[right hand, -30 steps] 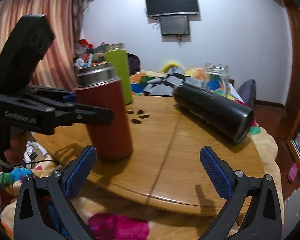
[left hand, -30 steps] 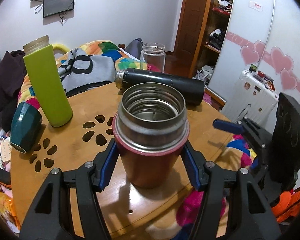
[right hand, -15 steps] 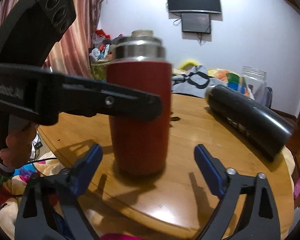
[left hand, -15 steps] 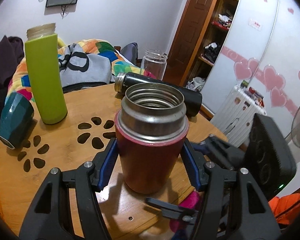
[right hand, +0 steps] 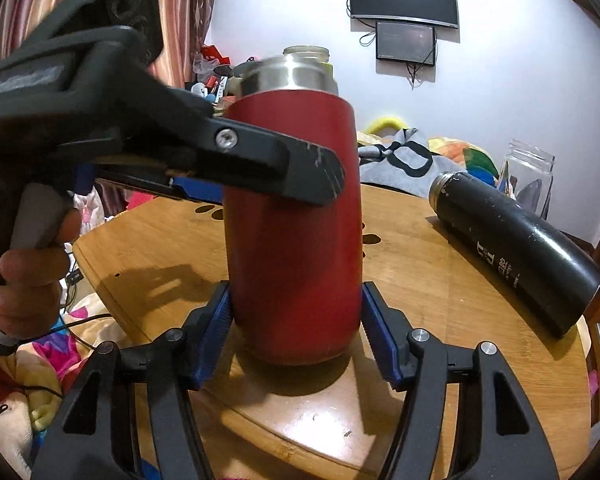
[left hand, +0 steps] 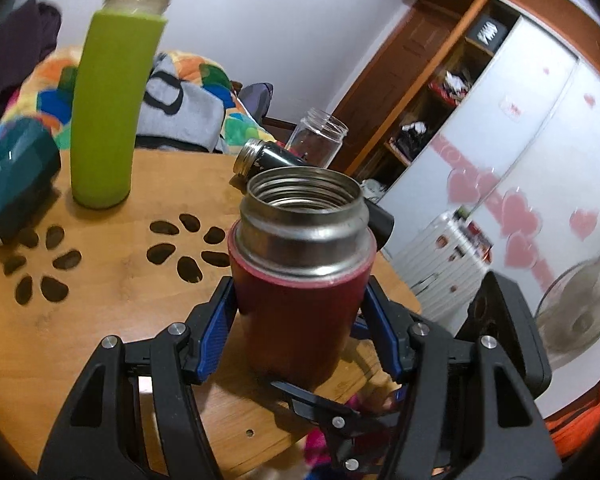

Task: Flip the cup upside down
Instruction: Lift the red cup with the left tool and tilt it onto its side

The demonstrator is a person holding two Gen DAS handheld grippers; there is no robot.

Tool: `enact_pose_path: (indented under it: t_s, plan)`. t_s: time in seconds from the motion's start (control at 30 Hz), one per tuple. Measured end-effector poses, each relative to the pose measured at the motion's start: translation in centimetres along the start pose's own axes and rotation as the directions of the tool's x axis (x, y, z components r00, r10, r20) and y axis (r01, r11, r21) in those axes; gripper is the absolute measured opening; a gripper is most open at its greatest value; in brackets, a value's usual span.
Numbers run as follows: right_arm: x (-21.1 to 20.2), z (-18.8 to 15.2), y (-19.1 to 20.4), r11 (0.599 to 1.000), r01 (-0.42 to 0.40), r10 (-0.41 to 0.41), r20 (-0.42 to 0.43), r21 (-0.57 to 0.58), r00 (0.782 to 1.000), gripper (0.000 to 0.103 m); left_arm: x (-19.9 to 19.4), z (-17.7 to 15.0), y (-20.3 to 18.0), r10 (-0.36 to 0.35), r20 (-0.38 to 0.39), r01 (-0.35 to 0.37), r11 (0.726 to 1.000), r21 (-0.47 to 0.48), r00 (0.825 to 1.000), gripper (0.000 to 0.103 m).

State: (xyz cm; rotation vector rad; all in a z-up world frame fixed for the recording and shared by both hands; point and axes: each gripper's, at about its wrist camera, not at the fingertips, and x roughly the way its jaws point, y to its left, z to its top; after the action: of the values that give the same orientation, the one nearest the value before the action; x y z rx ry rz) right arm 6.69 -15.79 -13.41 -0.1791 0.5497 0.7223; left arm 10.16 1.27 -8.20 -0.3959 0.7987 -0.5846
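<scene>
A red cup (left hand: 300, 312) with a steel threaded rim stands upright, mouth up, near the front edge of the round wooden table (left hand: 100, 300). My left gripper (left hand: 300, 340) is shut on the red cup at mid-height. It also shows in the right wrist view (right hand: 260, 172), clamped across the cup (right hand: 296, 232). My right gripper (right hand: 296, 332) has its blue pads against both sides of the cup's base. It shows low in the left wrist view (left hand: 339, 412).
A tall green bottle (left hand: 108, 112) stands at the back left. A dark teal cup (left hand: 16, 176) lies at the left edge. A black flask (right hand: 515, 248) lies on its side behind the red cup, with a clear glass jar (right hand: 527, 176) beyond it.
My right gripper moved in from the side and closed its wide-open jaws around the red cup's base. My left gripper kept its hold on the cup.
</scene>
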Motion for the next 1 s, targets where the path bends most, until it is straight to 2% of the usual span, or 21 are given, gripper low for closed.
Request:
enact_pose_path:
  t_s: [0.1, 0.2, 0.3, 0.47, 0.6, 0.7, 1.0]
  plan:
    - [-0.4, 0.0, 0.0, 1.0, -0.009, 0.009, 0.008, 0.005, 1.0, 0.059, 0.2, 0.0, 1.4, -0.024, -0.008, 0.023, 0.997, -0.072, 1.0, 0.063]
    - [-0.6, 0.0, 0.1, 1.0, -0.008, 0.008, 0.012, 0.002, 1.0, 0.059, 0.4, -0.2, 3.2, -0.088, -0.013, 0.085, 0.981, -0.174, 0.996, 0.063]
    - [-0.7, 0.0, 0.3, 1.0, -0.009, 0.01, 0.014, -0.004, 1.0, 0.059, 0.2, -0.4, 3.7, -0.105, -0.005, 0.102, 0.973, -0.205, 0.994, 0.064]
    - [-0.8, 0.0, 0.4, 1.0, -0.022, 0.022, 0.014, 0.0, 1.0, 0.059, 0.5, -0.4, 4.5, -0.093, -0.014, 0.087, 0.967, -0.239, 0.996, 0.068]
    - [-0.4, 0.1, 0.2, 1.0, -0.025, 0.025, 0.011, 0.002, 1.0, 0.059, 0.7, -0.8, 5.7, -0.125, -0.024, 0.111, 0.945, -0.308, 0.992, 0.07]
    - [-0.4, 0.1, 0.2, 1.0, -0.026, 0.026, 0.011, 0.001, 1.0, 0.059, 0.6, -0.9, 5.7, -0.128, -0.023, 0.114, 0.942, -0.314, 0.992, 0.07]
    - [-0.4, 0.1, 0.4, 0.999, -0.044, 0.044, 0.007, 0.006, 0.999, 0.059, 0.8, -1.2, 5.4, -0.086, -0.068, 0.063, 0.955, -0.288, 0.994, 0.079]
